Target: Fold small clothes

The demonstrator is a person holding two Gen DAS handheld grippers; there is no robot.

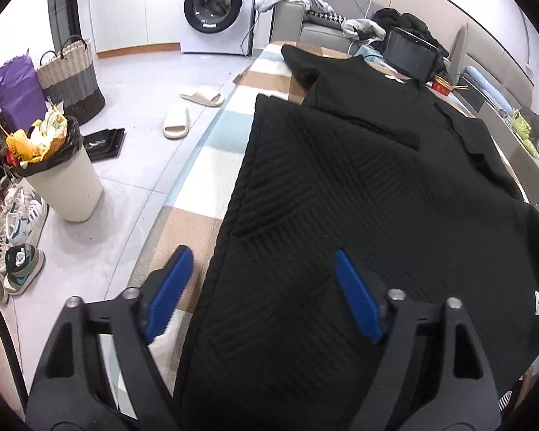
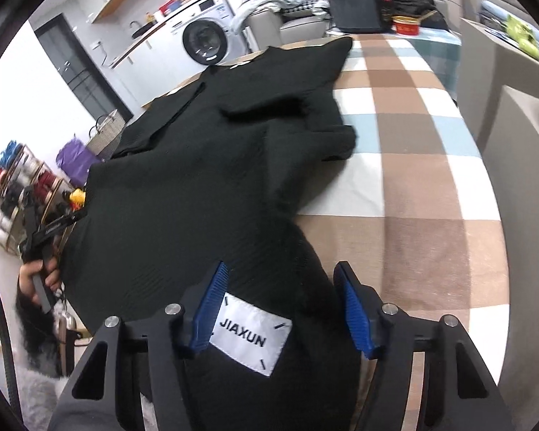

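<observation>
A black ribbed garment (image 1: 359,186) lies spread on the table's checked cloth (image 1: 212,158). My left gripper (image 1: 263,252) stands open over its near left edge; one blue pad is over the checked cloth, the other over the fabric, neither pressing. In the right wrist view the same garment (image 2: 204,165) runs away from me. Its near corner, with a white "JIAXUN" label (image 2: 251,337), lies between the fingers of my right gripper (image 2: 282,267). A sliver of table shows beside the right pad, so the jaws are open around the cloth. A hand (image 2: 36,273) at far left holds the other gripper's handle.
A full waste bin (image 1: 63,179), shoes (image 1: 18,222), slippers (image 1: 176,122) and a woven basket (image 1: 72,79) stand on the floor to the left. A tablet (image 1: 409,54) and a red bowl (image 2: 406,25) sit at the table's far end. A grey sofa (image 2: 514,115) borders the right side.
</observation>
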